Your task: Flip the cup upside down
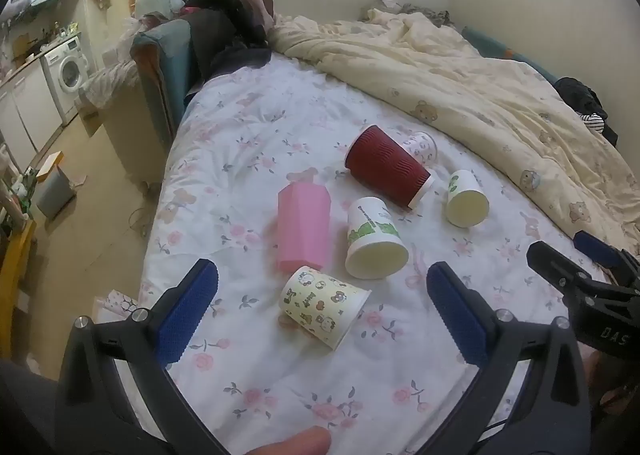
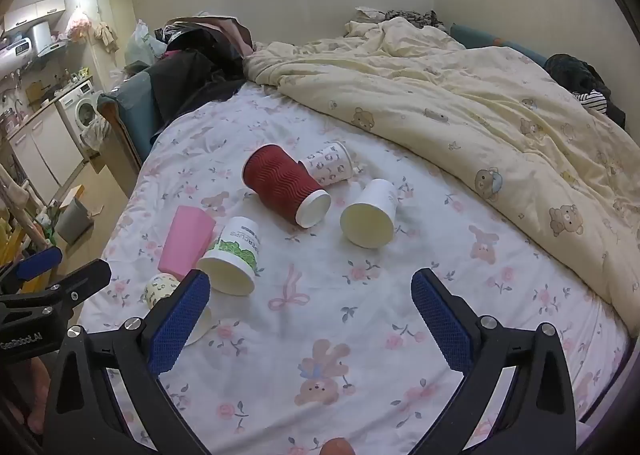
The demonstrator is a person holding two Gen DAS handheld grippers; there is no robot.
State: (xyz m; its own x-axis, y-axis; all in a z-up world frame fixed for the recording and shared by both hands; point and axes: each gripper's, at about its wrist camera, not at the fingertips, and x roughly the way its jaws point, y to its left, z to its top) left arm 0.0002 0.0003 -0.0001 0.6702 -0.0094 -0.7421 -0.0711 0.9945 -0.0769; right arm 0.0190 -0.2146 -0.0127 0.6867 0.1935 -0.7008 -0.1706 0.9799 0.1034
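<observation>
Cups lie on their sides on the bed (image 1: 248,127); with both grippers' jaws open and empty, close the left gripper (image 1: 322,309) across the cartoon cup (image 1: 322,305) mid-wall, gently, avoiding crushing.

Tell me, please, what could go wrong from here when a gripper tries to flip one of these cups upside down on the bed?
1. The floral bedsheet looks soft and wrinkled, so a flipped cup may tip over again.
2. The pink cup, green-print paper cup and cartoon paper cup lie close together; the open left gripper may knock a neighbour.
3. The dark red ribbed cup could roll when the open right gripper pushes it.
</observation>
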